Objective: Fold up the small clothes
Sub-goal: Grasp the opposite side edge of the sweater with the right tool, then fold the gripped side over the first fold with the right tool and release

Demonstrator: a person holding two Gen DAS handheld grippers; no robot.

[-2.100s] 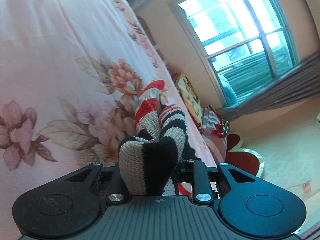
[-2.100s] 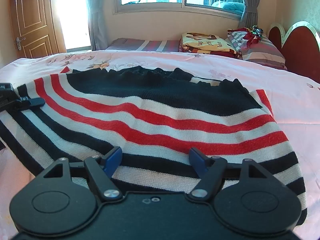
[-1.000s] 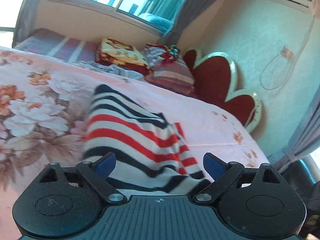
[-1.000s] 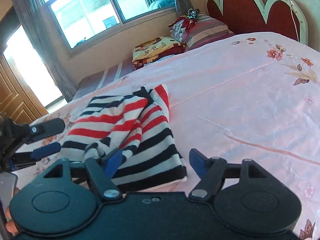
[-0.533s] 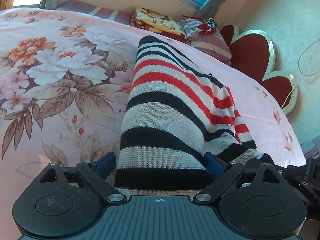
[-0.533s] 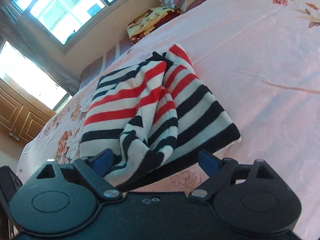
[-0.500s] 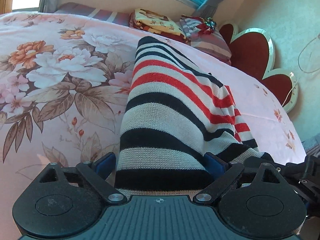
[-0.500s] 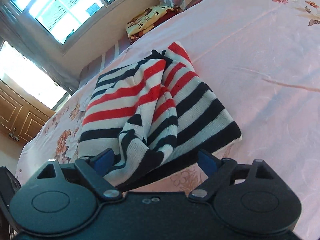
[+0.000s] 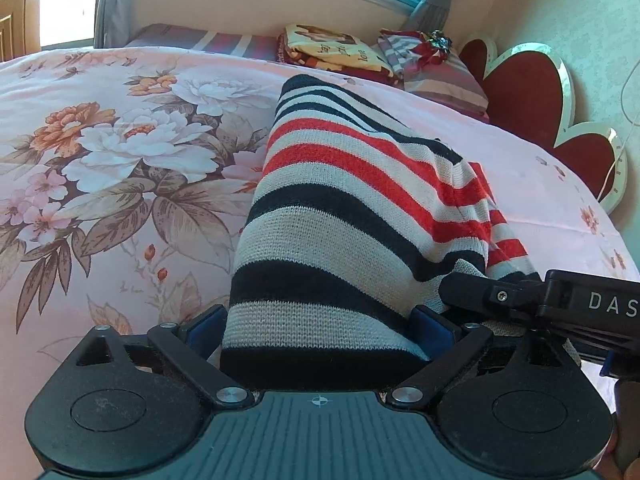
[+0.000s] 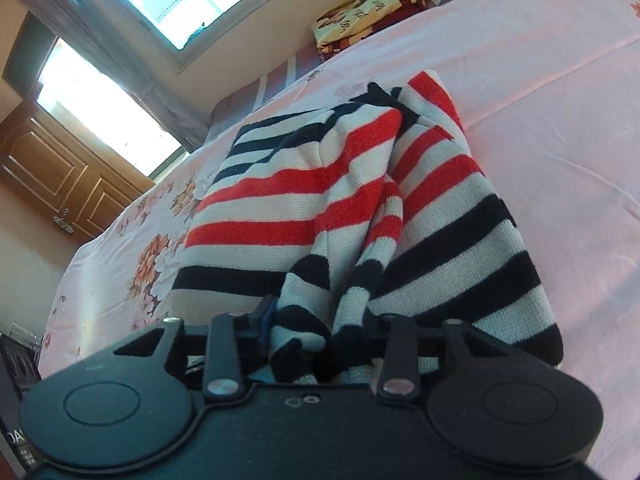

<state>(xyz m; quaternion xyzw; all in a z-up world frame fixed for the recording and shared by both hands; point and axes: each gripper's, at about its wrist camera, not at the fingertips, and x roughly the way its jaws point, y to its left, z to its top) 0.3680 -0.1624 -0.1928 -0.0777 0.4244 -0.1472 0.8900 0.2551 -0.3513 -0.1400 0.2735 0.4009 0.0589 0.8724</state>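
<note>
One red, black and white striped knitted sweater [image 9: 344,216] lies partly folded on the pink floral bed sheet [image 9: 120,168], its near end reaching both grippers. The left gripper [image 9: 320,328] has its blue-padded fingers [image 9: 204,326] apart, the wide hem lying between them. The right gripper [image 10: 316,332] is closing its fingers on a bunched fold of the same sweater. Only the left view shows the red scalloped headboard [image 9: 528,92] and the right gripper from the side; only the right view shows the brown wooden door [image 10: 52,176].
</note>
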